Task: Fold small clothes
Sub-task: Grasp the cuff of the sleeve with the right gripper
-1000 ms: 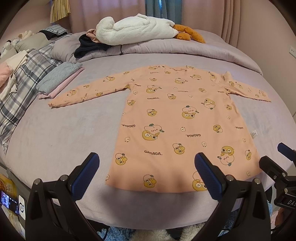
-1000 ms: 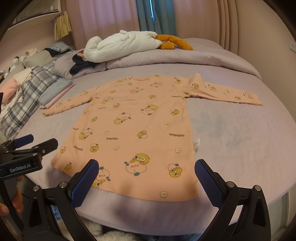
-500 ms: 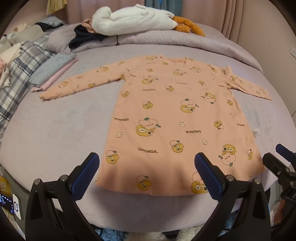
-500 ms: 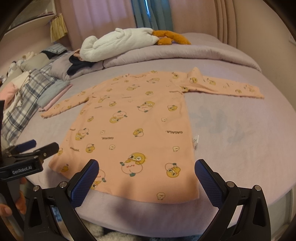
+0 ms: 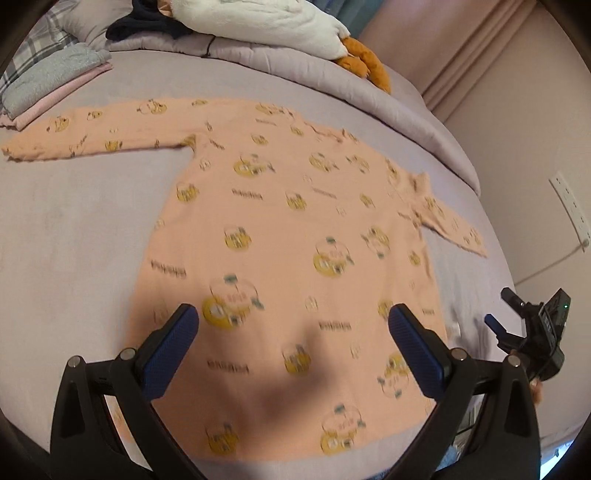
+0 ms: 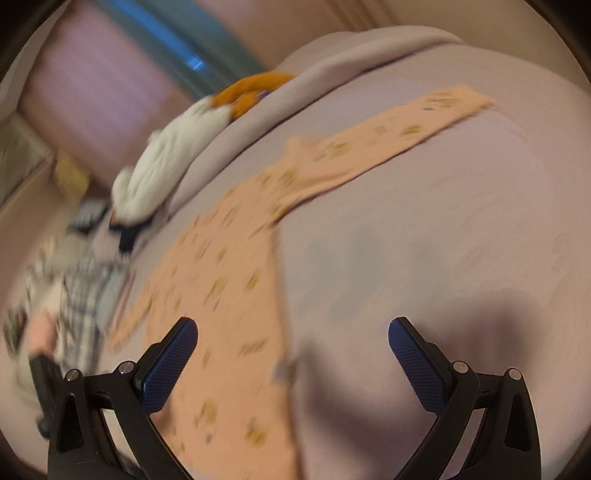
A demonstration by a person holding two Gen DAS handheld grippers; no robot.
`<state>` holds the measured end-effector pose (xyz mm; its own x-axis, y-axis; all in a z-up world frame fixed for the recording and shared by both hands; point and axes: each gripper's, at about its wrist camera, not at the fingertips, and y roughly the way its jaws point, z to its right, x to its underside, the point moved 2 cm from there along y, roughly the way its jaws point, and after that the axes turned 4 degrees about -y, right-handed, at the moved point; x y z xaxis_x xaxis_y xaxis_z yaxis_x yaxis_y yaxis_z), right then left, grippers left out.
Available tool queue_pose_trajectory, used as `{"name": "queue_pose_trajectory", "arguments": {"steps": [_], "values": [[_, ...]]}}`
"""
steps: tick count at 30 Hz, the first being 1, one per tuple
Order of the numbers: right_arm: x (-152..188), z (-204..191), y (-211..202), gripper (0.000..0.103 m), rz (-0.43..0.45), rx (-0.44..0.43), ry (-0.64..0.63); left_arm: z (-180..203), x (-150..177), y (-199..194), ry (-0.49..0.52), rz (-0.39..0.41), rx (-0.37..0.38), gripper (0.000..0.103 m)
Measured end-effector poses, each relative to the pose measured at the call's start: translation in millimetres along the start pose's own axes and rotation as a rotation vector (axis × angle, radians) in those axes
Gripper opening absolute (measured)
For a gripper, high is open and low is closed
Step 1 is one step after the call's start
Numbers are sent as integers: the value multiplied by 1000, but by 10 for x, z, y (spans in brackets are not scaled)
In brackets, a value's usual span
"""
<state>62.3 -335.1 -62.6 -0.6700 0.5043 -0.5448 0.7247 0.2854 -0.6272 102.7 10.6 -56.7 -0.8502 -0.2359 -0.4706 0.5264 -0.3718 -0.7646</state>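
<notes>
A peach long-sleeved child's top (image 5: 295, 236) with yellow cartoon prints lies flat on the lilac bed, sleeves spread out. My left gripper (image 5: 293, 328) is open and empty, hovering over the lower middle of the top. My right gripper (image 6: 293, 347) is open and empty, above the top's right side edge (image 6: 229, 288) and the bare sheet beside it; this view is blurred. The right gripper also shows at the right edge of the left wrist view (image 5: 532, 332).
A white plush with orange feet (image 5: 280, 22) lies on a rolled duvet (image 5: 388, 99) at the head of the bed. Folded grey and pink clothes (image 5: 48, 81) and a plaid blanket (image 6: 77, 291) lie at the left. A wall (image 5: 535, 122) stands close on the right.
Both grippers have moved forward over the bed and lower toward the top. The left view tilted toward the right; the right gripper swung right over the top's side edge. Jaws stayed open.
</notes>
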Motion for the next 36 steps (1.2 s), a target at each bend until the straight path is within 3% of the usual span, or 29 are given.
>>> {"name": "queue_pose_trajectory", "arguments": {"steps": [4,10,15,21,24,26,30,32,34,36], "values": [[-359,323,61,102,54,73,61,-93,-164,82,-47,-4,0,103],[-834,831,247,102,101,101,191,-184,-356,224,-108,-17,-1,103],[-1095,1141,429,102,135,46,317,-153,-472,330,-103,-22,-35,103],[-1319,1276,541,102,196,56,387,-92,-571,492,-94,-24,-62,103],[-1436,1294,618,86,187,90,373,-64,-615,569,-102,-39,-74,103],[-1469,1357,632,65,173,103,369,-29,-631,573,-96,-32,-75,103],[-1512,1409,681,37,156,145,348,-7,-616,583,-75,-20,-94,103],[-1527,1424,703,17,139,190,324,-14,-603,597,-74,-25,-98,103],[-1536,1431,704,9,127,216,301,-30,-591,596,-75,-29,-104,103],[-1539,1430,665,6,122,229,286,-27,-583,577,-73,-26,-104,103]]}}
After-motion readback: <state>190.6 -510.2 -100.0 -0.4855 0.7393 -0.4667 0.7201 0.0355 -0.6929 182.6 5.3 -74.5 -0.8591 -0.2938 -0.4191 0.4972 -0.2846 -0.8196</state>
